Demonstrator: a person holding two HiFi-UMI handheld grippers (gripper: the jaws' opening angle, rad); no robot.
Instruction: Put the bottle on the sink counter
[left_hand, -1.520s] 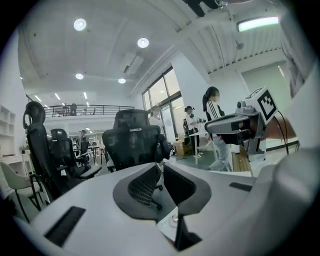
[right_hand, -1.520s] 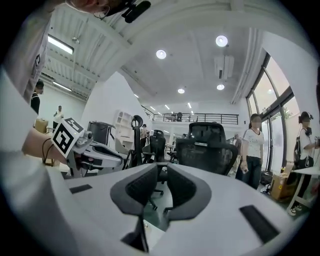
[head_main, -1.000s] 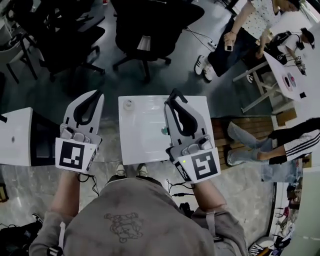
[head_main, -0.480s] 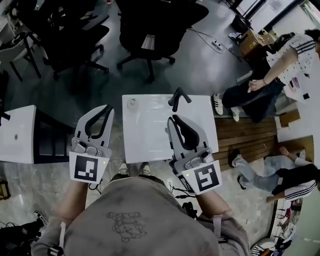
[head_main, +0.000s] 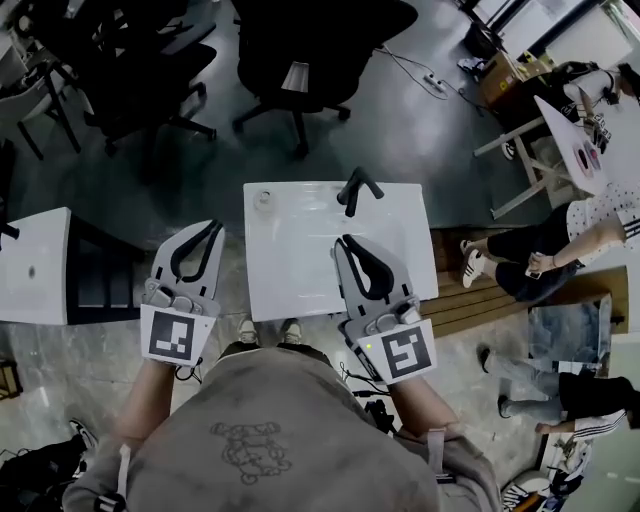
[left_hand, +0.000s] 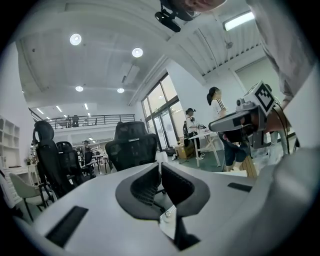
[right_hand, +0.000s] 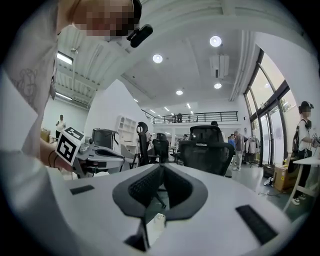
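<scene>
Jaws on the left gripper (head_main: 212, 229) and right gripper (head_main: 345, 241) are closed and empty, while what looks like the bottle (head_main: 263, 200), small and pale, stands at eleven o'clock on the sink surface (head_main: 300, 275); probably light, rigid and slippery, best pinched around its body.

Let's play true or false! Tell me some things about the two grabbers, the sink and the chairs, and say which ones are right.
1. The left gripper and the right gripper are both shut with nothing between their jaws. True.
2. The right gripper is above the white sink. True.
3. The left gripper is above the sink too. False: it is off to the sink's left side.
4. The faucet is white. False: it is black, at the sink's far edge.
5. The office chairs beyond the sink are red. False: they are black.
</scene>
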